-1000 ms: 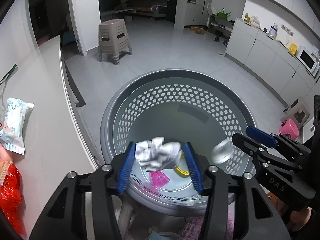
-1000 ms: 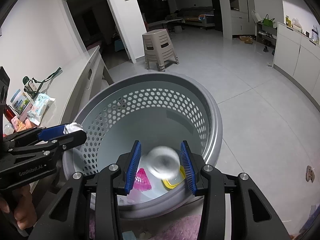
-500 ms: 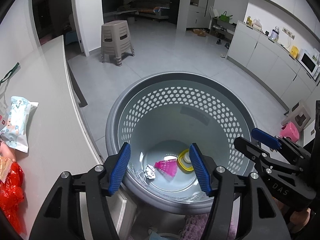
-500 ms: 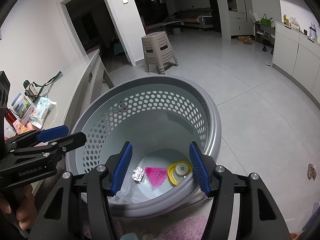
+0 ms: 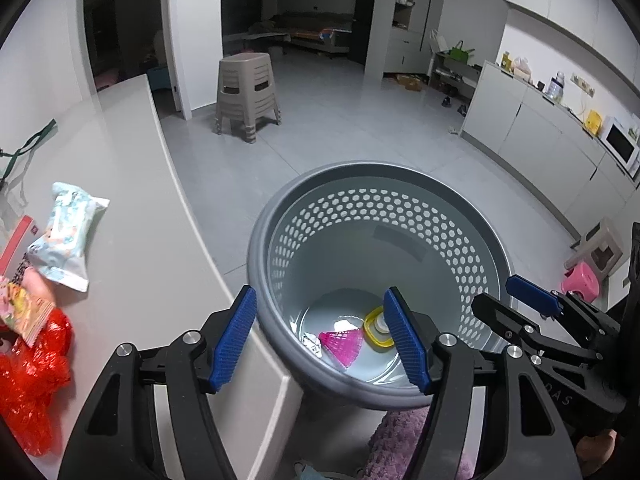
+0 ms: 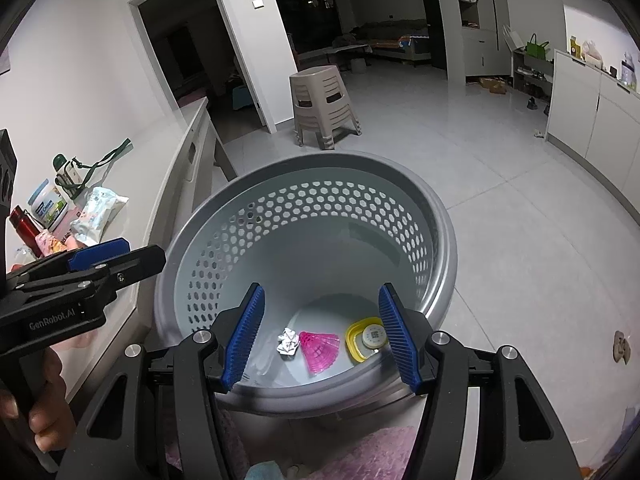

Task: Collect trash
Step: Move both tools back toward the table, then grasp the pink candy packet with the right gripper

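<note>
Left wrist view shows the left tongs (image 5: 320, 338) spread wide with nothing between the blue pads, held above the near rim of a grey perforated laundry basket (image 5: 472, 248) that stands on the floor just beside the white table (image 5: 132, 216). At the basket bottom lie a crumpled paper ball (image 5: 312, 341), a pink shuttlecock (image 5: 342, 344) and a yellow lid (image 5: 376, 330), close together. The right tongs (image 5: 516, 296) enter from the right edge over the basket's right rim. On the table sit a pale wipes packet (image 5: 66, 236), a red plastic bag (image 5: 32, 376) and a snack packet (image 5: 24, 308) at the left edge. A beige plastic stool (image 5: 246, 96) stands well apart on the tiled floor. Right wrist view shows the right tongs (image 6: 322, 338) likewise gaping and empty over the near rim of the basket (image 6: 440, 224); the paper ball (image 6: 289, 339), shuttlecock (image 6: 320, 349) and yellow lid (image 6: 366, 336) lie on its floor in a row. The left tongs (image 6: 120, 258) reach in from the left at the basket's left rim, with the wipes packet (image 6: 98, 210) and a red bottle (image 6: 24, 226) on the table behind them.
</note>
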Motion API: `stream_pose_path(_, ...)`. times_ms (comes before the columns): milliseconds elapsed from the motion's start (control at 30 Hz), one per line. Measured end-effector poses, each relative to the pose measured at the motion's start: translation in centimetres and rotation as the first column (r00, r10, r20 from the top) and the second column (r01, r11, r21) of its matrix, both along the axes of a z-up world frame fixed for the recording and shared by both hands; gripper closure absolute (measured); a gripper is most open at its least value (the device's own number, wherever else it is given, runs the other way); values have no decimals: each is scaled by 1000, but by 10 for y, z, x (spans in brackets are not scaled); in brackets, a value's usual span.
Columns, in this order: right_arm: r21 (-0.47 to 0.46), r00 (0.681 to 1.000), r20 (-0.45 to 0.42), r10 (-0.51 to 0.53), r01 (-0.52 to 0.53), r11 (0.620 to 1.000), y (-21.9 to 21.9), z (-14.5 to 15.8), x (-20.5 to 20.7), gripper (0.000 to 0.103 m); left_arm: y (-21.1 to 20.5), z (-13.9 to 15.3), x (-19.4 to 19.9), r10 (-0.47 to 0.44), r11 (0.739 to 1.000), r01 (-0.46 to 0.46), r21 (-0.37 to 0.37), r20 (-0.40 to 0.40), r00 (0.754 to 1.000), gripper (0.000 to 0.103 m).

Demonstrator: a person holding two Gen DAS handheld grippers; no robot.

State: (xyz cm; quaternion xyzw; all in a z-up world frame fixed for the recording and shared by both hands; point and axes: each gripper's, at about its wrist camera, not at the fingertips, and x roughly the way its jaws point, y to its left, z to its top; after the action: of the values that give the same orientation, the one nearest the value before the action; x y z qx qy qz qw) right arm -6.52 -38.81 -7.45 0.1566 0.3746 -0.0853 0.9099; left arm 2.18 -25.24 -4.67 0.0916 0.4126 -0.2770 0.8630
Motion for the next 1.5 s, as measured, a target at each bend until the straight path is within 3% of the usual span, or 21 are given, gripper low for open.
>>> stream_pose_path(400, -19, 998, 45, 54, -53, 998, 43, 22, 1, 41, 47, 21, -11, 95, 995, -93, -39, 64, 993, 25)
stream_pose_path(667, -33, 988, 68, 142, -140, 990, 88, 33, 15, 40, 103, 42, -16, 195, 981, -190, -51, 128, 972, 22)
stream_pose_path(933, -62, 961, 91, 261, -256, 965, 139, 50, 46, 38, 174, 60, -13, 322, 947, -317, -54, 176, 930, 19)
stream_pose_path(1100, -63, 938, 99, 333, -328, 942, 165, 53, 64, 38, 219, 62, -8, 408, 913, -404, -61, 182, 895, 19)
stream_pose_path(1500, -89, 844, 94, 528, -521, 849, 245, 63, 121, 38, 294, 58, -8, 544, 838, -542, -64, 176, 820, 19)
